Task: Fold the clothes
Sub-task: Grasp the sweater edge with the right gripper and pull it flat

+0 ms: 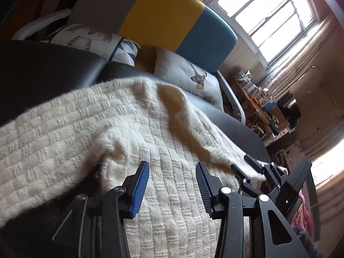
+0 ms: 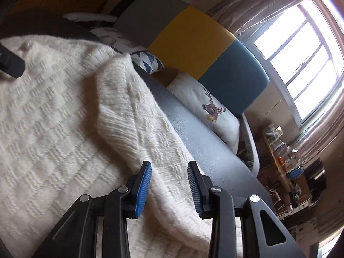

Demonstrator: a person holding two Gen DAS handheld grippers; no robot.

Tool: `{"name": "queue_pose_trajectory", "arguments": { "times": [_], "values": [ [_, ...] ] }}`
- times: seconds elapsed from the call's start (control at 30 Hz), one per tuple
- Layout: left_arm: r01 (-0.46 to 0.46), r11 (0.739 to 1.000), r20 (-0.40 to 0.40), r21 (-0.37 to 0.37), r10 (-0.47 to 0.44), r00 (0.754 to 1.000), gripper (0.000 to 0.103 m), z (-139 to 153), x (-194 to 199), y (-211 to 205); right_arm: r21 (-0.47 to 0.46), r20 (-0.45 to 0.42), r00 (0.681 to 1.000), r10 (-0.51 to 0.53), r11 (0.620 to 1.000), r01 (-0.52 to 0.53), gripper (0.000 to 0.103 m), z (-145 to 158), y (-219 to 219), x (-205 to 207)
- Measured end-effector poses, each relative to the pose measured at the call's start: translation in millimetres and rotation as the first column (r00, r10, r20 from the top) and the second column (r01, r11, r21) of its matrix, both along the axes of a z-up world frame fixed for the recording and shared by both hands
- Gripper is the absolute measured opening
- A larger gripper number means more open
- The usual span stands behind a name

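Sunlit window (image 1: pixel 273 19) (curtained) behind a grey-yellow-blue headboard (image 2: pixel 193 49).

A dark padded surface (image 1: pixel 49 68) runs across the foreground, split by a seam in the left wrist view and greyer at its far edge (image 2: pixel 193 129); behind it stands a headboard (image 1: pixel 163 13) in grey, yellow and blue panels; a deer pillow (image 1: pixel 189 79) with script lettering leans against the blue panel; beside it, to the left, lies a cushion (image 1: pixel 94 40) with blue triangles along one edge; a white curved object (image 1: pixel 40 21) sits further left, too unclear to name; a bright barred window (image 1: pixel 271 17) fills the upper right, with curtains (image 2: pixel 322 116) beside it; below the window a cluttered desk (image 1: pixel 260 105) holds small items and a blue bowl (image 2: pixel 296 172).
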State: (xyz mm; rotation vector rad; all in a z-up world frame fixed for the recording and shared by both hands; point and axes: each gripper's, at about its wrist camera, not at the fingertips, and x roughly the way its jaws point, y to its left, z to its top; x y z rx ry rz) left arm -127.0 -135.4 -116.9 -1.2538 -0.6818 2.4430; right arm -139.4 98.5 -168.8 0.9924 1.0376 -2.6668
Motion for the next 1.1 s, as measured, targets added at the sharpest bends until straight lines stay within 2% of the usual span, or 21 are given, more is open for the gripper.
{"name": "queue_pose_trajectory", "arguments": {
  "times": [0.03,0.1,0.23,0.33,0.4,0.43,0.5,0.63,1.03,1.1],
  "values": [
    [0.011,1.0,0.02,-0.012,-0.011,1.0,0.046,-7,-1,6,-0.01,0.013,1.0,-0.004,1.0,0.004,0.03,-1,5,-5],
    [0.03,0.999,0.049,-0.03,-0.029,0.998,0.046,-21,-3,14,-0.031,0.016,1.0,-0.024,0.999,0.025,0.013,1,17,-16],
    [0.068,0.995,0.027,-0.076,-0.066,0.997,0.046,-25,3,23,-0.084,-0.056,0.991,-0.117,0.99,0.112,0.012,19,45,-45],
    [0.076,0.995,0.021,-0.066,-0.075,0.997,0.046,-28,4,21,-0.121,-0.022,0.987,-0.162,0.98,0.158,0.012,27,64,-72],
    [0.078,0.995,0.02,-0.054,-0.077,0.997,0.046,-29,4,19,-0.218,0.044,0.989,-0.14,0.965,0.146,0.016,39,77,-78],
    [0.077,0.996,0.018,-0.05,-0.076,0.997,0.046,-29,5,19,-0.254,0.05,0.992,-0.117,0.959,0.126,0.02,46,80,-72],
    [0.075,0.996,0.013,-0.041,-0.075,0.997,0.046,-30,5,17,-0.23,0.041,0.998,-0.037,0.972,0.045,0.03,48,76,-45],
    [0.072,0.997,0.005,-0.024,-0.072,0.997,0.046,-31,5,15,-0.107,0.036,0.996,0.08,0.991,-0.076,0.03,36,57,8],
    [0.063,0.998,0.018,-0.025,-0.063,0.998,0.046,-31,5,16,0.056,0.01,0.987,0.158,0.986,-0.159,0.03,-4,31,41],
    [0.06,0.998,0.017,-0.025,-0.06,0.998,0.046,-31,6,16,0.057,0.001,0.99,0.14,0.989,-0.139,0.032,-3,32,34]
  ]
}}
